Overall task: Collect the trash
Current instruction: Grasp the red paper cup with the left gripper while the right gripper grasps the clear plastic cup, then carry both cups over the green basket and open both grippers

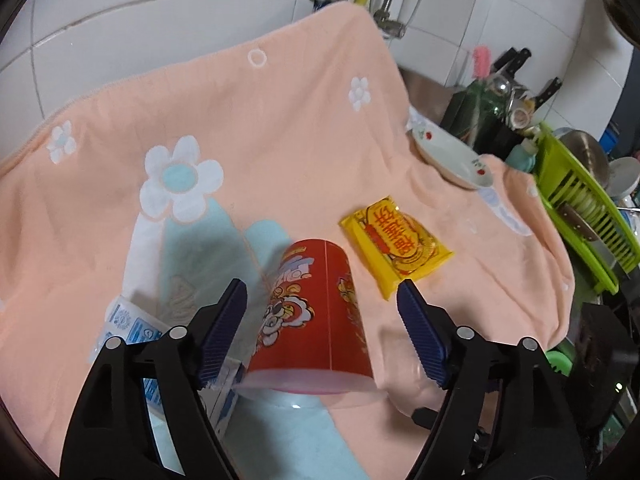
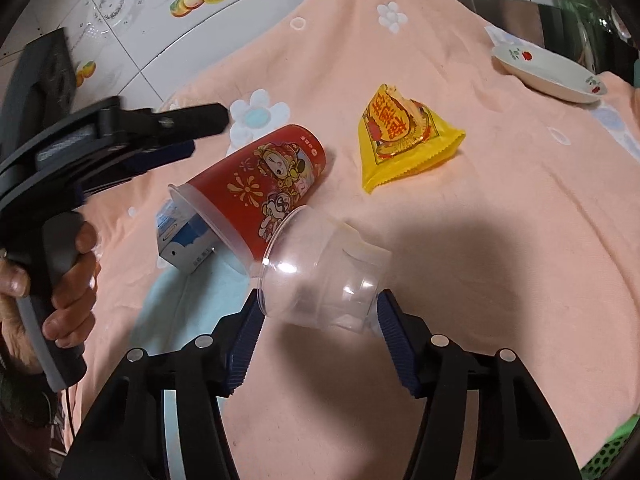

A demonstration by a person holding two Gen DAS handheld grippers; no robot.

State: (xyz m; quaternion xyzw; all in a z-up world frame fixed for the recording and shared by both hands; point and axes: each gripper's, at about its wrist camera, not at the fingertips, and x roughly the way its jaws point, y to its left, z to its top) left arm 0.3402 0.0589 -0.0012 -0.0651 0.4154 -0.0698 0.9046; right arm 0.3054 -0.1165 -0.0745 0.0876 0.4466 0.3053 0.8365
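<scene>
A red printed paper cup (image 1: 316, 312) (image 2: 260, 188) lies on its side on a peach flowered towel (image 1: 280, 120). My left gripper (image 1: 322, 312) stands open astride it, the right pad clear of the cup. From the right wrist view the left gripper (image 2: 200, 132) reaches in above the cup's rim end. A clear plastic cup (image 2: 320, 276) lies against the red cup, and my right gripper (image 2: 320, 320) is shut on it, a pad against each end. A yellow snack packet (image 1: 396, 248) (image 2: 404, 140) lies beyond them. A blue and white carton (image 1: 132, 332) (image 2: 184, 240) lies partly under the red cup.
A white plate (image 1: 452, 156) (image 2: 548, 74) with red flowers rests on the towel's far right. Right of it stand a knife and utensil holder (image 1: 492, 112) and a green dish rack (image 1: 580, 208). Tiled wall and taps are behind. A hand (image 2: 68, 272) holds the left gripper's handle.
</scene>
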